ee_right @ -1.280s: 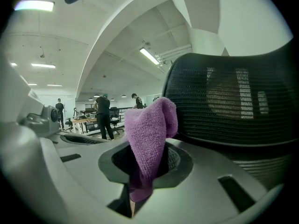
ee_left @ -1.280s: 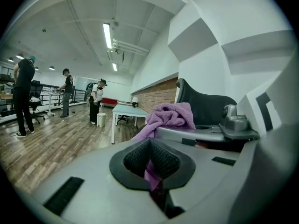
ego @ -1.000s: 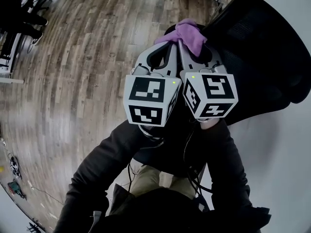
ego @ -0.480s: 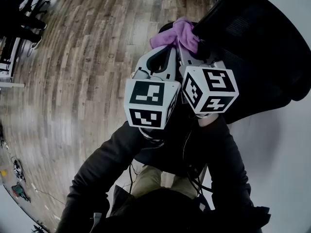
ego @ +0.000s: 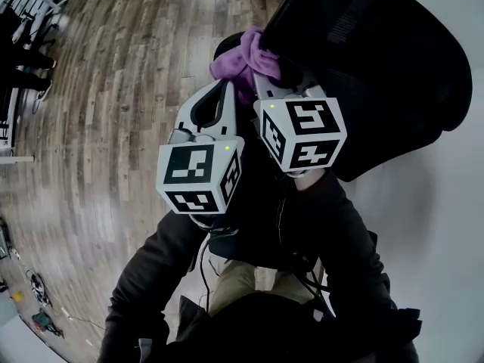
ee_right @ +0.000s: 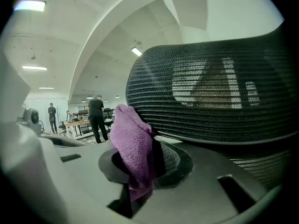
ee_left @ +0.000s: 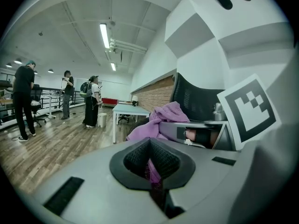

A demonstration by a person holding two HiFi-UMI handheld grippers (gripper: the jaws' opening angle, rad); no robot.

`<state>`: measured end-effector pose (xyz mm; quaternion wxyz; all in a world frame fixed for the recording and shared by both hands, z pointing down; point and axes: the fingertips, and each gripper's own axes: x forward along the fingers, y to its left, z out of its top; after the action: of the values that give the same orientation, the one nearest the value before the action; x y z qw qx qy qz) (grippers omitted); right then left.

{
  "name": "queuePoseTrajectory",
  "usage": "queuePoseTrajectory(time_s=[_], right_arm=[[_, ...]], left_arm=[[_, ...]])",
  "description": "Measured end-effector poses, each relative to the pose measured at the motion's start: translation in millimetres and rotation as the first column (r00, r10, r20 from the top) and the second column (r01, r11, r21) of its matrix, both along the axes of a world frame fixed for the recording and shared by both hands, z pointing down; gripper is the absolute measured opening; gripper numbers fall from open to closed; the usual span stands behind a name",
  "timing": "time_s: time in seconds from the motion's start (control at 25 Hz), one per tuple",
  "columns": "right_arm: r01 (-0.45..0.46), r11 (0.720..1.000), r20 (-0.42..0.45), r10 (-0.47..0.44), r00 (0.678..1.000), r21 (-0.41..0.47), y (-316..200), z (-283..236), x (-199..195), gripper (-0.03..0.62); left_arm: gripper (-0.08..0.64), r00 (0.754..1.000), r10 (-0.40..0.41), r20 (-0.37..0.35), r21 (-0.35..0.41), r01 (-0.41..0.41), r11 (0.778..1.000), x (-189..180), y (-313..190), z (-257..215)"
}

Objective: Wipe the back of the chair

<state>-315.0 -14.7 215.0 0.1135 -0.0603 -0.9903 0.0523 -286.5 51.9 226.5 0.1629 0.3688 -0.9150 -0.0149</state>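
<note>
The chair's black mesh back (ego: 378,59) fills the upper right of the head view. A purple cloth (ego: 240,59) is bunched against its left edge. My right gripper (ego: 261,78) is shut on the cloth, which hangs out between its pads (ee_right: 133,143), with the mesh back (ee_right: 210,101) right in front. My left gripper (ego: 227,89) sits close beside it on the left. Its jaws are shut too, with a thin strip of the purple cloth (ee_left: 152,171) pinched between them. The right gripper and the rest of the cloth (ee_left: 161,120) show just ahead in the left gripper view.
Wooden plank floor (ego: 113,89) spreads to the left. A white wall (ego: 439,225) stands at the right. Far off there are people (ee_left: 91,101) standing, a white table (ee_left: 128,111) and desks. The person's dark sleeves (ego: 159,278) fill the lower head view.
In the head view both grippers, the cloth and the chair back have shifted left. The cloth stays at the chair back's left edge, and both grippers stay shut.
</note>
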Motion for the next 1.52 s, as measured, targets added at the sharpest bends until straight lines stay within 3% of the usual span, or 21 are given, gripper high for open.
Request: queuePoseTrajectory(time_s=[0.64, 0.88, 1.08, 1.52], right_arm=[[-0.050, 0.999, -0.013, 0.051, 0.999, 0.016, -30.0, -0.7, 24.6, 0.069], [-0.070, 0.998, -0.017, 0.070, 0.997, 0.007, -72.7, 21.5, 38.1, 0.069], [-0.092, 0.996, -0.021, 0.092, 0.996, 0.018, -61.0, 5.9, 44.4, 0.069], [-0.126, 0.992, -0.032, 0.127, 0.991, 0.026, -92.0, 9.2, 66.4, 0.069]], left_arm=[[0.000, 0.999, 0.046, 0.016, -0.002, -0.046, 0.999, 21.4, -22.2, -10.8], [-0.001, 0.998, 0.060, 0.015, -0.019, -0.060, 0.998, 31.1, -59.9, 9.1], [0.000, 0.997, 0.080, 0.014, -0.008, -0.080, 0.997, 34.1, -46.5, -7.4], [0.000, 0.992, 0.121, 0.022, -0.012, -0.121, 0.993, 51.4, -74.1, -9.5]])
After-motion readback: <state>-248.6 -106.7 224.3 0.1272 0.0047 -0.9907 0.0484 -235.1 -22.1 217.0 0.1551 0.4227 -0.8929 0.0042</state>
